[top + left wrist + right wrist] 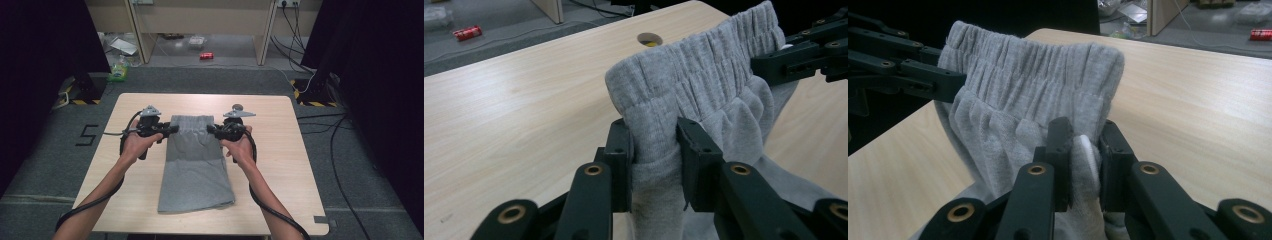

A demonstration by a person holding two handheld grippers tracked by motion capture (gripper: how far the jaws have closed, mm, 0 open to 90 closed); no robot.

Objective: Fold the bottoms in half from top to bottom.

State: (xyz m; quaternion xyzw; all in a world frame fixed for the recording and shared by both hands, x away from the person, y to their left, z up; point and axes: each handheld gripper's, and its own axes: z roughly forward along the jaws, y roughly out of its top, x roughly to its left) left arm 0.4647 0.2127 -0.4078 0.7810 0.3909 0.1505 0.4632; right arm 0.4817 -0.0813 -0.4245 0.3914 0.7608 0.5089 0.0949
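Grey shorts [195,165], waistband lifted off the desk [280,165], stretched between left claw [172,129] and right claw [211,130], each clamped on a waistband corner; raise both evenly, keeping the band taut.

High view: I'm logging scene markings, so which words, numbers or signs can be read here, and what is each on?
"5": black mark on the grey floor left of the table.
Red can on the floor beyond the table: print too small to read.
Grey shorts: no print visible.
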